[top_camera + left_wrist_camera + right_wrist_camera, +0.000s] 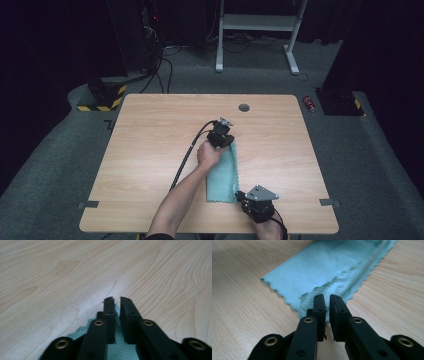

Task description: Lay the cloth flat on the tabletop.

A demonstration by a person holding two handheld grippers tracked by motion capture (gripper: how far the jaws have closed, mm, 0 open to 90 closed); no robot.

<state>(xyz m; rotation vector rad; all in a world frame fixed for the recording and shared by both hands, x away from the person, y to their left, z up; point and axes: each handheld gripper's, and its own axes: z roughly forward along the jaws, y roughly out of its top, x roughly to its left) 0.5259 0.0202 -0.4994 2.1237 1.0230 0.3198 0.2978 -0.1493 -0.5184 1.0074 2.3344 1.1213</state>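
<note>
A teal cloth [223, 175] lies folded into a long strip on the wooden table [150, 140], running from the middle toward the near edge. My left gripper [230, 145] is at the strip's far end; in the left gripper view its jaws [117, 300] stand a narrow gap apart, with the cloth [118, 351] beneath and between them. My right gripper [241, 196] is at the near right corner. Its jaws [328, 297] are also slightly apart over the scalloped corner of the cloth [324, 267], not pressing on it.
A round cable hole [244, 107] sits near the table's far edge. Grey tape tabs [88, 204] mark the near corners. Beyond the table stand a white frame [257, 22], a yellow-black striped base [102, 100] and a red object [310, 103] on the floor.
</note>
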